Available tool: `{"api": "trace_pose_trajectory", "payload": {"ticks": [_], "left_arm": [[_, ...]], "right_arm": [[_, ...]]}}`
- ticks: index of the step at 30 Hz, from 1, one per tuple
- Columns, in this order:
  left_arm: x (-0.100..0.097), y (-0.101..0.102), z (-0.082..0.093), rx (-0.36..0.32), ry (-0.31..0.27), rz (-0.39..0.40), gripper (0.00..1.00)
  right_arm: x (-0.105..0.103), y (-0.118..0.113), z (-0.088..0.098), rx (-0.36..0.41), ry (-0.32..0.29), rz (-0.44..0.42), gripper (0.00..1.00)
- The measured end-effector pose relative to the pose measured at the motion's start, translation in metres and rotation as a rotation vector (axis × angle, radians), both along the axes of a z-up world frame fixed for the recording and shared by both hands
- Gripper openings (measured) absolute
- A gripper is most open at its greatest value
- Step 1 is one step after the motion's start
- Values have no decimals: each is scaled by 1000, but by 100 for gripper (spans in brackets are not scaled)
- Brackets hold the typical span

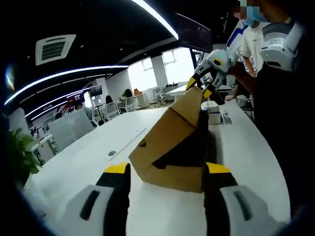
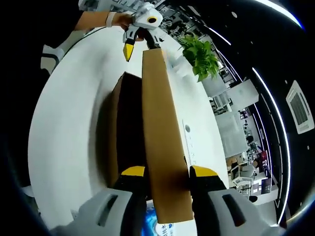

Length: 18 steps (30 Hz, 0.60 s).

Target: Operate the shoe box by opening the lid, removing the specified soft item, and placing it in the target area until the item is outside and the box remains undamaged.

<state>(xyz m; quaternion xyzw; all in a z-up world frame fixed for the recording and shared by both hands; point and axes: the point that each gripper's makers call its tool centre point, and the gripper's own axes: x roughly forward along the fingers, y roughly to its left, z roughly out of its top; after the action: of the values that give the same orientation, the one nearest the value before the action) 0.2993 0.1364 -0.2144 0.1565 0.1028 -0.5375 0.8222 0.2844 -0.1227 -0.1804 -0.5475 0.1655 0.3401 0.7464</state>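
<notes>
A brown cardboard shoe box (image 1: 162, 152) lies on the white table (image 1: 88, 167). Its lid (image 1: 189, 105) is lifted at a steep angle, and the inside is dark, so I cannot make out any soft item. My right gripper (image 2: 166, 172) is shut on the lid's free edge (image 2: 160, 123); from the left gripper view it (image 1: 199, 87) sits at the lid's top corner. My left gripper (image 1: 167, 169) is open, its jaws spread just short of the box's near end. Seen from the right gripper view, it (image 2: 140, 45) hovers at the far end of the box (image 2: 115, 128).
A thin strip (image 1: 129, 144) and a small round object (image 1: 112, 153) lie left of the box. Small boxes (image 1: 215, 111) sit behind it. A person (image 1: 275, 83) stands at the table's right side. A potted plant (image 2: 199, 56) stands past the table edge. A blue-and-white packet (image 2: 156, 225) lies under the right gripper.
</notes>
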Motion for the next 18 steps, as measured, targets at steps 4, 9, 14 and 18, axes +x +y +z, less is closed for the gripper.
{"api": "trace_pose_trajectory", "payload": {"ticks": [4, 9, 14, 18], "left_arm": [[-4, 13, 10, 40, -54, 65, 61], [-21, 7, 30, 62, -77, 79, 64], [-31, -4, 47, 116, -100, 106, 64], [-37, -13, 56, 123, -94, 106, 71]], "right_arm": [[-1, 0, -1, -2, 5, -4, 33], [-2, 0, -5, -8, 7, -6, 33], [-4, 0, -9, -15, 13, -8, 33], [-1, 0, -10, -7, 16, -14, 33]]}}
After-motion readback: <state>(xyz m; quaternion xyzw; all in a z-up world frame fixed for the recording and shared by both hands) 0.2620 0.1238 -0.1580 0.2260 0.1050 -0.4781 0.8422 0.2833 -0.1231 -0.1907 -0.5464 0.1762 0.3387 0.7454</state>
